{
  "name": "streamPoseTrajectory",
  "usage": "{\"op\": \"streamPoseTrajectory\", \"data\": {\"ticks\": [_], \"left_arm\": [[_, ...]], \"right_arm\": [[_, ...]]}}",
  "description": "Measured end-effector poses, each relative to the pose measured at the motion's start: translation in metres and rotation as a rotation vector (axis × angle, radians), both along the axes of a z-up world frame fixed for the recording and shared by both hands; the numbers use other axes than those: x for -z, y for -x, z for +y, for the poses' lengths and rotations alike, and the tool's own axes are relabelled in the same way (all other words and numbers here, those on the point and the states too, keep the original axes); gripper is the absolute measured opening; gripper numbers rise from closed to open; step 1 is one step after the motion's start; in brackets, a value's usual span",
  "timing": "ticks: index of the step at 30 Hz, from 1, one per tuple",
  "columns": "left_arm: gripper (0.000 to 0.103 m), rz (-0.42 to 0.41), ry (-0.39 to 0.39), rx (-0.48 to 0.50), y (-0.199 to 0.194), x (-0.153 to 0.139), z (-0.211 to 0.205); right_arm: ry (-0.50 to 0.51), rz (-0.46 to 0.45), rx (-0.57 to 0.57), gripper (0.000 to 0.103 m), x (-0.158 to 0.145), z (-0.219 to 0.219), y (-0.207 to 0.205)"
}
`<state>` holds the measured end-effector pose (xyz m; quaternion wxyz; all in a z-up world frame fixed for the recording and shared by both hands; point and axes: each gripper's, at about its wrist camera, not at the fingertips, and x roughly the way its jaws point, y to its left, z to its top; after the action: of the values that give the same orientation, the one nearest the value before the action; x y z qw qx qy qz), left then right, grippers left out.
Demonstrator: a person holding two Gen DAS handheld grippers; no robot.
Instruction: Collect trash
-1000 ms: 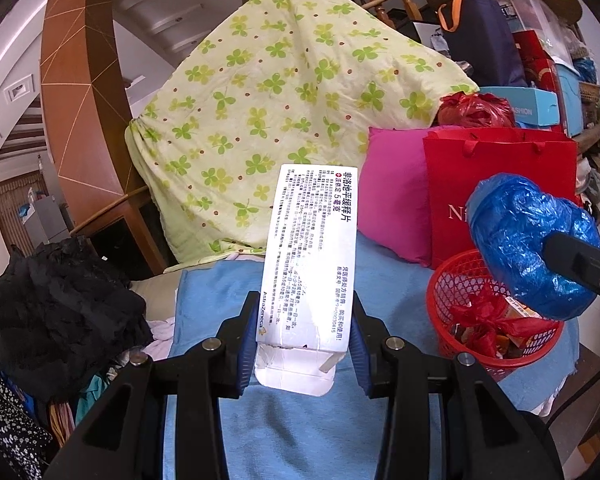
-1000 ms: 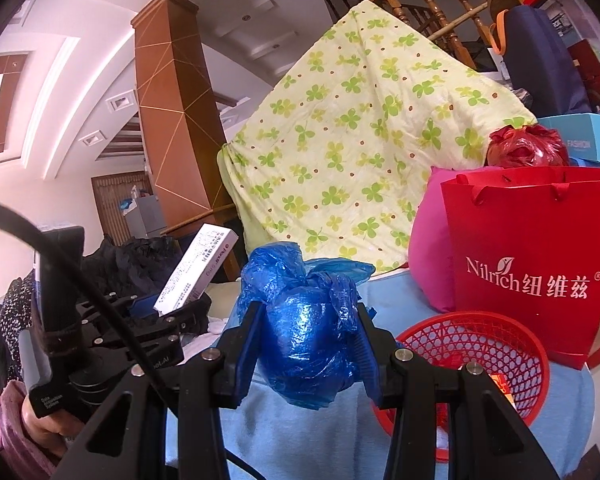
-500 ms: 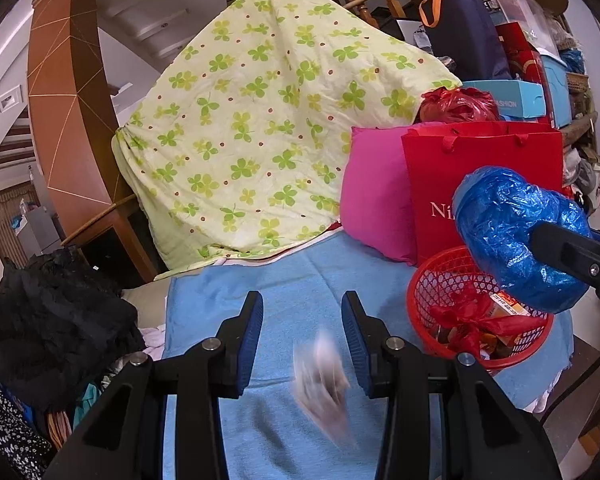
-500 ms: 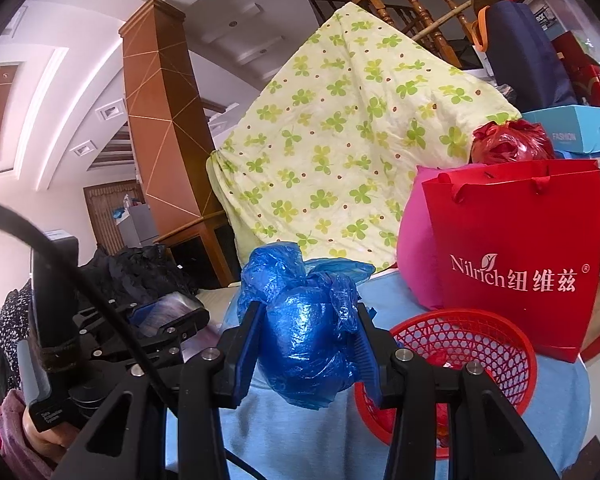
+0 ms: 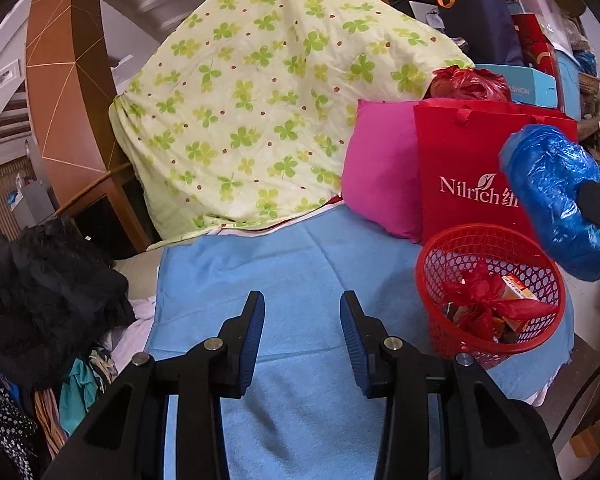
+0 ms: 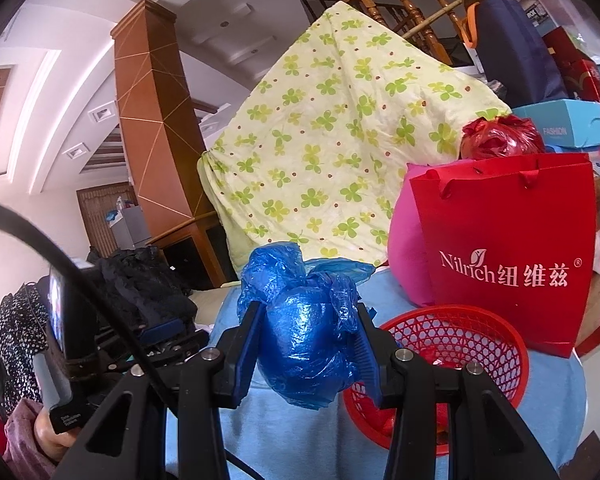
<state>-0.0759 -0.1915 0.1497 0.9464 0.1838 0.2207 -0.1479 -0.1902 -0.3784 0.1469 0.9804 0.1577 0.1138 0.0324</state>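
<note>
The left gripper (image 5: 302,326) now stands open and empty — the white box it held a second ago is gone, dropped short of the red basket (image 5: 428,264). The right gripper (image 6: 310,346) clamps the blue bag (image 6: 310,344) beside the basket — likely next in.

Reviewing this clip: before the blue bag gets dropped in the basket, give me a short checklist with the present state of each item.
1. Right gripper clamped on the blue plastic bag: ok.
2. Bag directly over the red basket: not ok; it hangs beside and above the rim.
3. Room in the basket: ok; the trash lies low inside.
4. Left gripper free: ok; open, nothing between its jaws.
5. White box in the basket: cannot tell; not seen in either view.
</note>
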Motion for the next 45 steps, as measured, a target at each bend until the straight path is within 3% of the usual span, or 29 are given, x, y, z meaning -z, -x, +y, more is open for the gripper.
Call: {"op": "streamPoseTrajectory", "data": {"ticks": [11,12,15,16,19,28,32,36,39,45], "left_arm": [[0.041,0.040,-0.007,-0.049,-0.009,0.022,0.019],[0.042,0.041,-0.007,-0.054,-0.009,0.023,0.021],[0.054,0.037,-0.005,-0.067,-0.012,0.026,0.028],[0.063,0.036,-0.005,-0.072,-0.014,0.027,0.030],[0.066,0.028,-0.005,-0.087,-0.017,0.031,0.036],[0.066,0.073,0.009,-0.130,-0.039,0.050,0.059],[0.067,0.093,0.018,-0.157,-0.049,0.059,0.073],[0.068,0.132,0.019,-0.188,-0.067,0.078,0.089],[0.080,0.169,0.022,-0.217,-0.085,0.100,0.100],[0.081,0.365,0.027,-0.282,-0.154,0.187,0.136]], "right_arm": [[0.031,0.053,0.136,0.050,0.018,-0.020,-0.023],[0.032,0.063,0.153,0.055,0.021,-0.023,-0.027],[0.049,0.146,0.252,0.069,0.038,-0.035,-0.046],[0.050,0.165,0.262,0.069,0.043,-0.038,-0.050],[0.049,0.208,0.282,0.069,0.052,-0.042,-0.061],[0.170,0.092,0.075,0.069,0.042,0.021,-0.073],[0.246,0.088,-0.003,0.069,0.048,0.057,-0.089],[0.285,0.146,-0.067,0.069,0.069,0.083,-0.115],[0.304,0.231,-0.123,0.069,0.097,0.100,-0.145],[0.327,0.413,-0.161,0.069,0.173,0.112,-0.205]]}}
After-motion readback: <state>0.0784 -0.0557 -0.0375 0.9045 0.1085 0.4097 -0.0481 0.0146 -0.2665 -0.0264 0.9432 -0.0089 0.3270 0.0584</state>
